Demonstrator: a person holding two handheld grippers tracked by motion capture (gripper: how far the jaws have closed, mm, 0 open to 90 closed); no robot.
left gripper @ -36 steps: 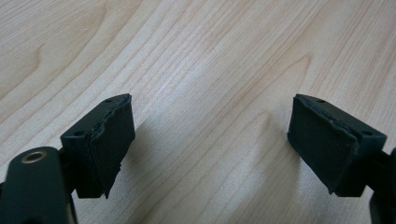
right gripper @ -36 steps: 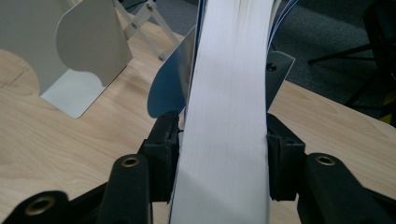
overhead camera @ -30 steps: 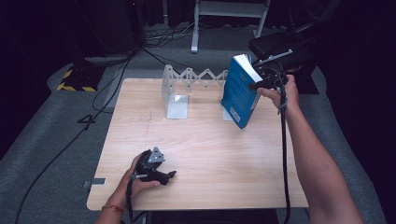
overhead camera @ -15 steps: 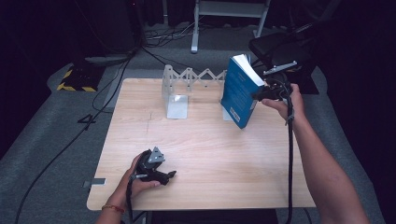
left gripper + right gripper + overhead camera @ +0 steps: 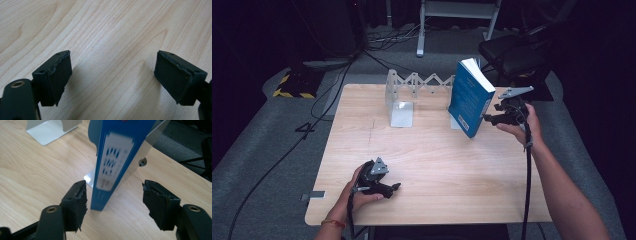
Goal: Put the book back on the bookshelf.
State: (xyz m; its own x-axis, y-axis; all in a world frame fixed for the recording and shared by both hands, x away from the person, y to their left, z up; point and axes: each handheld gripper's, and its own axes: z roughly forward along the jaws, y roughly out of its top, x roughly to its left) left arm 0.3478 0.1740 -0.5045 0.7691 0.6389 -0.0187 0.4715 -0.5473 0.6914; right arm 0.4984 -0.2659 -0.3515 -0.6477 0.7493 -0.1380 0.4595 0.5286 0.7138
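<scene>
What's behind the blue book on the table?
Behind the blue book stands a metal bookend with a round hole, joined to a zigzag rack. The book leans toward it; whether they touch is hidden. The bookend's base is mostly covered.

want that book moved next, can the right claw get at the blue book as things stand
Probably yes: the right claw is open, its jaws standing either side of the blue paperback book's spine without touching, and nothing lies between.
</scene>
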